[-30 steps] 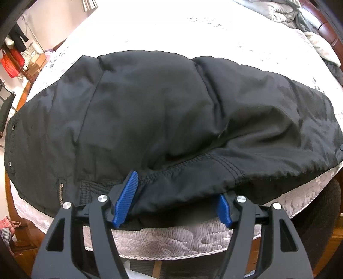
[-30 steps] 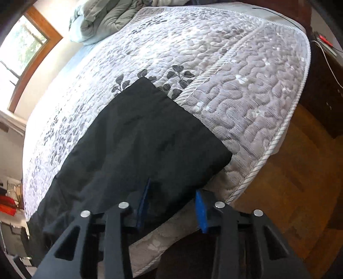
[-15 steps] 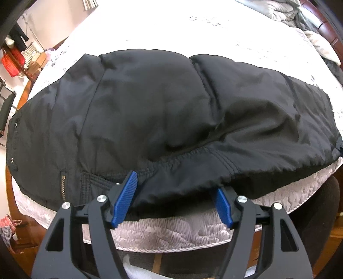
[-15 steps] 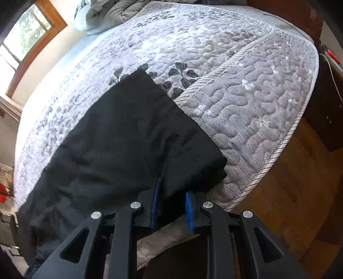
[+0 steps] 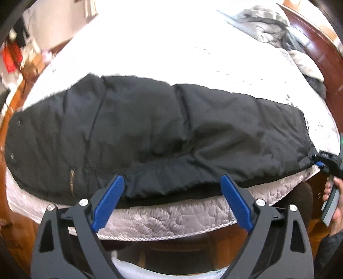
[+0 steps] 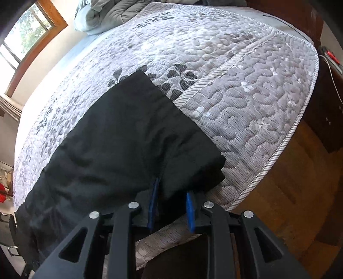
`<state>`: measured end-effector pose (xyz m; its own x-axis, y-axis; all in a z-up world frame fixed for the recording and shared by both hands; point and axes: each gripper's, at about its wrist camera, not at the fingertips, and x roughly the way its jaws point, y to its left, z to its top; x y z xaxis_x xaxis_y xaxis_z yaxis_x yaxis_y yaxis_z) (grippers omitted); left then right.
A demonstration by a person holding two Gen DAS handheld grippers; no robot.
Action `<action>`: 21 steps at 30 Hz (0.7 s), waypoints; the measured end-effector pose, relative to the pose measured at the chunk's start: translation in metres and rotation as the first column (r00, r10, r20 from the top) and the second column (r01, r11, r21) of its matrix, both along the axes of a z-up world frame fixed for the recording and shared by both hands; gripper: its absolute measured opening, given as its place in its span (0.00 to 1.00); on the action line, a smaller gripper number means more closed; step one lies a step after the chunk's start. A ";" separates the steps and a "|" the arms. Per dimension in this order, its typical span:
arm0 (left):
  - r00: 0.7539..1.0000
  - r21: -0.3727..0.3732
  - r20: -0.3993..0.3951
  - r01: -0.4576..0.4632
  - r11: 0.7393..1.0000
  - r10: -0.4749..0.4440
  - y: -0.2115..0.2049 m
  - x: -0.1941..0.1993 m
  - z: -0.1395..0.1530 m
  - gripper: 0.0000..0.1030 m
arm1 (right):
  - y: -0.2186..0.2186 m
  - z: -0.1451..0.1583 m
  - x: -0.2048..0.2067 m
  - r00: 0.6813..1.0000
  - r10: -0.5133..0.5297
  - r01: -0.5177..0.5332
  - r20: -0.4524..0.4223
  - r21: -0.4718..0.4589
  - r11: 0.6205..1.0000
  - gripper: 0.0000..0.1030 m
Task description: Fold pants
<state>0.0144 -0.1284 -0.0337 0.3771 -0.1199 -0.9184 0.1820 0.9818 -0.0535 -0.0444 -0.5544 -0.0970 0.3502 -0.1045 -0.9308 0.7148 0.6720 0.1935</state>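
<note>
A: We log the pants [image 5: 163,133] first. Black, spread lengthwise along the near edge of the mattress [image 5: 171,212], with a zipper [image 5: 71,182] visible at the left end in the left wrist view. That view is somewhat blurred.

B: Agreed. Left gripper [image 5: 172,200]?

A: Its jaws are opening, blue pads [image 5: 107,203] wide apart. We see the near hem of the pants lying between them, but neither pad presses on the cloth. It grips nothing.

B: We note the same. Right gripper [image 6: 171,207]: the gap between its pads is narrow, and a fold of the black fabric is pinched between them at the right end of the pants [image 6: 133,141], close to the near mattress [image 6: 268,103] edge.

A: In the left wrist view we also see that right gripper [image 5: 328,163] at the far right, at the corner of the pants, with a hand [image 5: 334,201] on its grip below.

B: Surroundings. The mattress is quilted grey with dark leaf prints near the pants in the right wrist view. A grey blanket [image 6: 111,12] is bunched at the far end, a window [image 6: 27,36] stands at the far left, and a wood floor [image 6: 300,193] shows at the right.

A: The top of the mattress is overexposed in the left wrist view, so we cannot read its pattern there.
</note>
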 end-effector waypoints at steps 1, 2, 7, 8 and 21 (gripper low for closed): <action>1.000 0.017 0.017 0.014 1.000 -0.015 -0.005 -0.001 0.003 0.89 | 0.001 0.001 0.000 1.000 0.006 -0.006 -0.005 -0.009 1.000 0.23; 1.000 0.025 0.024 0.016 1.000 -0.016 -0.010 0.001 0.004 0.89 | 0.003 0.001 0.001 1.000 0.013 -0.013 -0.012 -0.022 1.000 0.24; 1.000 0.012 0.020 -0.007 1.000 0.007 -0.012 0.019 0.003 0.89 | 0.005 0.003 0.004 0.999 0.031 -0.032 -0.024 -0.042 0.999 0.26; 1.000 0.012 0.021 -0.018 1.000 0.017 -0.012 0.023 0.002 0.89 | 0.005 0.003 0.004 0.999 0.035 -0.036 -0.025 -0.041 0.998 0.27; 0.999 0.037 0.007 -0.048 0.998 0.047 -0.013 0.036 -0.009 0.89 | -0.023 0.027 -0.013 0.999 0.042 -0.041 0.028 -0.054 0.998 0.75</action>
<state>0.0502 -0.1415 -0.0431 0.3876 -0.0677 -0.9193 0.1353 0.9907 -0.0159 -0.0570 -0.5777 -0.0696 0.3817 -0.1388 -0.9138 0.6809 0.7108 0.1764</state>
